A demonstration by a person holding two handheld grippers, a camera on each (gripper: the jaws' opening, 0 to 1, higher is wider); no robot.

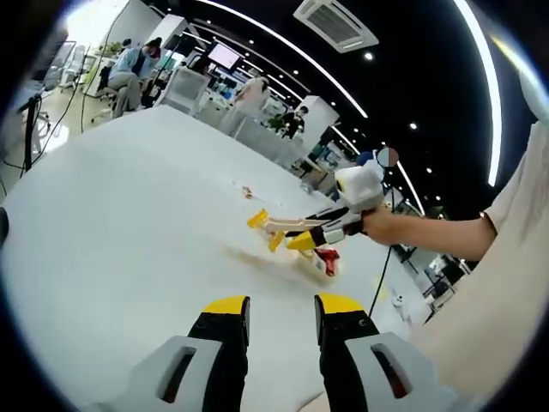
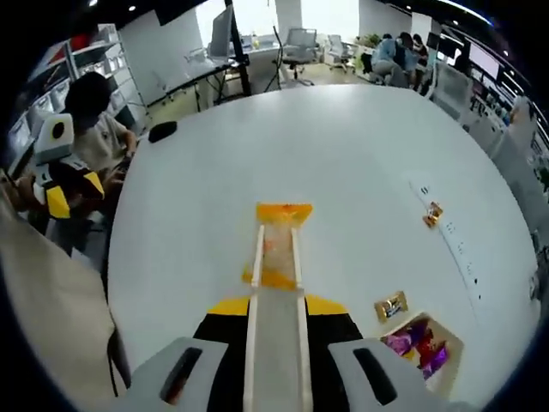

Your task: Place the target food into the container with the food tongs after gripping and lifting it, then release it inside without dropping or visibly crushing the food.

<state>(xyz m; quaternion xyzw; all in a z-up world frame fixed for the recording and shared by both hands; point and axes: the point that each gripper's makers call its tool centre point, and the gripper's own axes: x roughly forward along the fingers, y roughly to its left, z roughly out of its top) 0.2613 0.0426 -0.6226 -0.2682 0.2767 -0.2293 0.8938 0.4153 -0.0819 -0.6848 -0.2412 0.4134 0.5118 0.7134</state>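
- Two grippers are working here: our right gripper point(image 2: 274, 302) is clamping its jaws on the food tongs point(image 2: 276, 283), which are running forward out of the right gripper view; our left gripper point(image 1: 281, 306) is hanging idle over the table point(image 1: 129, 249) with its jaws parted and nothing between them.
- We are reading this as the approach step, before any grip on the food: the yellow tong tips point(image 2: 283, 213) are hovering over bare tabletop, and we cannot tell whether they are pinching anything.
- We are seeing the same tongs from the left gripper view too, held out by a hand point(image 1: 377, 225), their tips pointing toward the middle of the table.
- We are taking the wrapped snacks as the target food: one gold packet point(image 2: 391, 305) is lying just beside the container point(image 2: 422, 345) near the table's right edge, and another small packet point(image 2: 432, 214) is lying further along that edge, well apart.
- We are seeing the container as an open box already holding purple and red wrappers, close to the near right corner.
- We are judging that the next move calls for swinging the tips right toward a packet, opening them around it and squeezing lightly so nothing is crushed.
- We are working on a wide white table in an open office, with ceiling light strips, desks, monitors and seated people beyond the far edge.
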